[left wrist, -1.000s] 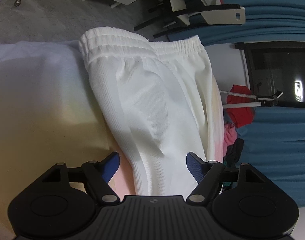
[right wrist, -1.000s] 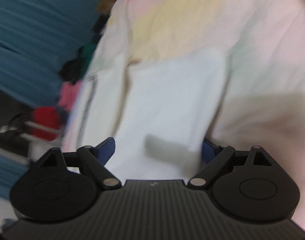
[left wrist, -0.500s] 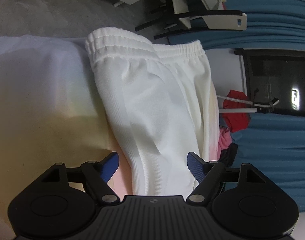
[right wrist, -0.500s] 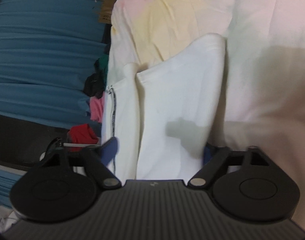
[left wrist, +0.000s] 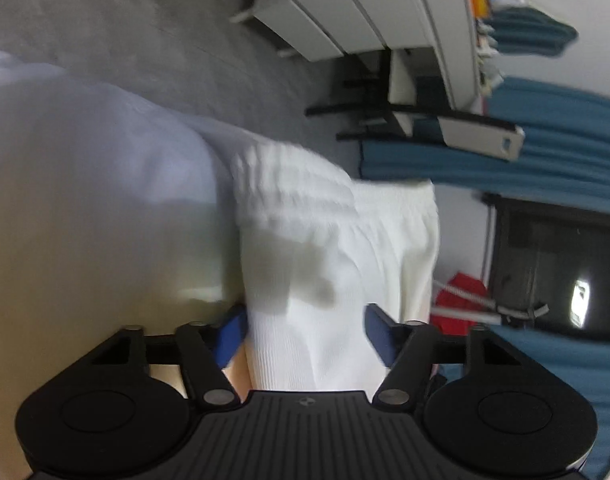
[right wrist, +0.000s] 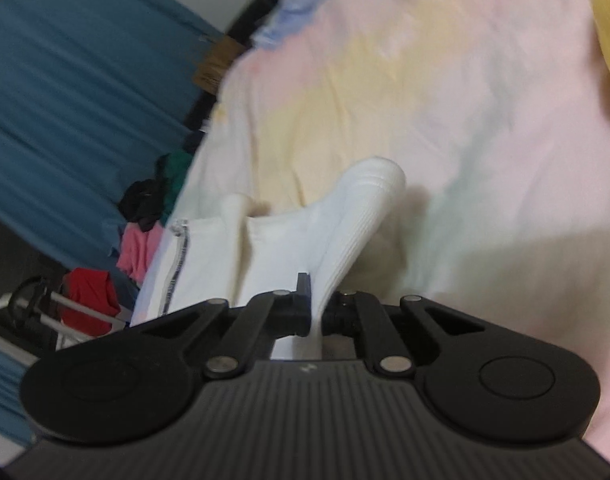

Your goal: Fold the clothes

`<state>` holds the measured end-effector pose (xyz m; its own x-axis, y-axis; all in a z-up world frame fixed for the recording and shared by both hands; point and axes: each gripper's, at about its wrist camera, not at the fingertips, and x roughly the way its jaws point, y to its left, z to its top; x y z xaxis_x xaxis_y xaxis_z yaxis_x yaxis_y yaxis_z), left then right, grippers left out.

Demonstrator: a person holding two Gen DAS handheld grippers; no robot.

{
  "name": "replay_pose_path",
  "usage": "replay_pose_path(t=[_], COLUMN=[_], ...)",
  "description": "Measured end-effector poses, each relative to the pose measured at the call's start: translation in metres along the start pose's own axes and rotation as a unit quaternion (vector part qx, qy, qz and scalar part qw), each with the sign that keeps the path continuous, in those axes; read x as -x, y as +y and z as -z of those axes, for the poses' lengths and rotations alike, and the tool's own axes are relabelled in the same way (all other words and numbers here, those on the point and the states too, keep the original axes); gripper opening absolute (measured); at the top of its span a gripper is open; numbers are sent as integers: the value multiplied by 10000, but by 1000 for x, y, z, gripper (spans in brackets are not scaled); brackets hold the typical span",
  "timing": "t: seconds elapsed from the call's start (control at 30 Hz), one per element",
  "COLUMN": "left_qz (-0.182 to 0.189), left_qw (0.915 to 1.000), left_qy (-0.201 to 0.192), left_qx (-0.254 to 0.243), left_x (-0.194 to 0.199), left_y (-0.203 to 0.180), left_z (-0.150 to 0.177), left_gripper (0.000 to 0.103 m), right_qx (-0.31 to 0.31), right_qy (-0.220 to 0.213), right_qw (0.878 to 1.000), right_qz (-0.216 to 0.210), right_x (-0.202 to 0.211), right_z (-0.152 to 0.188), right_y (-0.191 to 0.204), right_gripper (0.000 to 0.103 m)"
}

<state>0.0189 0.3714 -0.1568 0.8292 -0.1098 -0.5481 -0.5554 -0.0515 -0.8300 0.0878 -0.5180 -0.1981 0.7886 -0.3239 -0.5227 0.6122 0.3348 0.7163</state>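
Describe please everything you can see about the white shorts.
The white shorts look like ribbed knit fabric with a gathered elastic waistband at the far end. They lie lengthwise on the pastel sheet, partly folded. The right gripper is shut on a lifted fold of them; the left gripper is open, one finger on either side.

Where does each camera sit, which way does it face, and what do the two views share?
Left wrist: on the left gripper, looking along open fingers over the white shorts toward the floor and drawers.
Right wrist: on the right gripper, clamped on the shorts' fabric, facing the pastel bedsheet.
Shared: shorts, blue curtains.
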Motion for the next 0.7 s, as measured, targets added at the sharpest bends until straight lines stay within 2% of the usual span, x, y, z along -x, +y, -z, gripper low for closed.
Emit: replay_pose_path(t=[0.1,0.13,0.17,0.2,0.23,0.37,0.43,0.57,0.7], left_qz=[-73,-150,-223,-234,-240,109,281,449,442], left_qw=[9999,9995,9987,9979,9969,9901,9847,9787,9721], left_qy=[66,61,52,-32,-112,-153,-174,-249,-247], left_qx=[-113,-287,-459,-597,-737,-1390,-1709,-1989,-2291], left_x=[-7,-9,-10,-6,-2,21,33,30,-14], left_y=[-2,-7,-11,-15,-19,-48,-62,-112,-176], left_z=[-5,-6,-6,-6,-6,3,7,6,8], left_gripper=[42,30,9,6,6,5,5,2,2], right_qx=[75,65,55,45,75,94,210,491,963], right_qy=[-208,-267,-326,-386,-438,-655,-682,-707,-691], right_qw=[9998,9996,9995,9992,9990,9978,9974,9962,9924], right_qz=[9,5,-3,-11,-12,10,-39,-159,-317], right_x=[16,19,22,26,29,43,39,29,-2], right_z=[-1,-1,-2,-3,-4,-14,-20,-34,-47], right_y=[0,0,0,1,0,2,18,56,118], right_gripper=[5,5,5,5,5,5,5,5,5])
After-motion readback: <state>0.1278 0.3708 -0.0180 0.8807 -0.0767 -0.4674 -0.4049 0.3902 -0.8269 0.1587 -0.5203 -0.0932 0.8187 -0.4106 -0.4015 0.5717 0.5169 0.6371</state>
